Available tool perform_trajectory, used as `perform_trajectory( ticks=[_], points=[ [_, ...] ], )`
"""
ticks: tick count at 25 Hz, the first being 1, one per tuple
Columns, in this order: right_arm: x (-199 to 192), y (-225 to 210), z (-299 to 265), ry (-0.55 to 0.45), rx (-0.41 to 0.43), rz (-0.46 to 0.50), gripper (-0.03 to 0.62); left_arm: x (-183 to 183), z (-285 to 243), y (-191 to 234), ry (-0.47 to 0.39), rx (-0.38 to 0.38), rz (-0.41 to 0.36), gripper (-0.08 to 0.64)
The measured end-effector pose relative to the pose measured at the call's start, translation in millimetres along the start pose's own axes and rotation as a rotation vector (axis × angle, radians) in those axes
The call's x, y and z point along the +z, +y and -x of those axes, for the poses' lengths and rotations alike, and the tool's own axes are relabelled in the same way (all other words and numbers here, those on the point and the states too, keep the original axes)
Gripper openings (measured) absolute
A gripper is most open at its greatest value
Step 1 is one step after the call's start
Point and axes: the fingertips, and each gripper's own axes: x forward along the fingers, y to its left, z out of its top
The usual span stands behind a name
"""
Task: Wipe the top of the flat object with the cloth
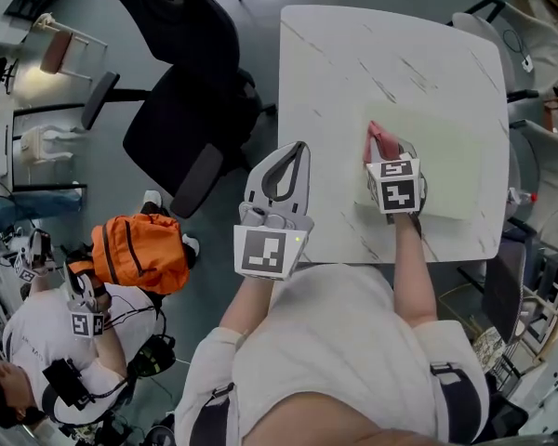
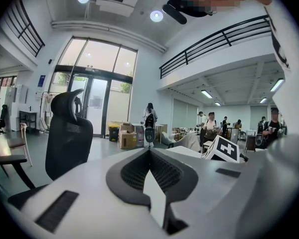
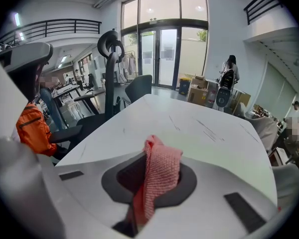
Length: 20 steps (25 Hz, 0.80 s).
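A pale green flat board (image 1: pixel 446 161) lies on the white marbled table (image 1: pixel 353 54), towards its near right part. My right gripper (image 1: pixel 384 150) is shut on a pink-red knitted cloth (image 1: pixel 378 138) at the board's left edge. In the right gripper view the cloth (image 3: pixel 158 172) sticks up between the jaws, with the board (image 3: pixel 219 146) just beyond it. My left gripper (image 1: pixel 300 149) is shut with nothing in it and hangs at the table's left edge, away from the board. In its own view the left gripper (image 2: pixel 149 152) points out into the room.
A black office chair (image 1: pixel 181 82) stands just left of the table. A person with an orange bag (image 1: pixel 139 254) sits on the floor at the lower left. More chairs (image 1: pixel 530 35) stand right of the table. The right gripper's marker cube (image 2: pixel 223 149) shows in the left gripper view.
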Motion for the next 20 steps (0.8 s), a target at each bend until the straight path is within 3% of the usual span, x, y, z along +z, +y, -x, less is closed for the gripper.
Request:
perform_trajectory(
  ticks=[20],
  points=[
    [-46.4, 31.8, 39.5, 0.009, 0.004, 0.045, 0.035, -0.4, 33.8, -23.6, -0.033, -0.093, -0.007, 0.015]
  ],
)
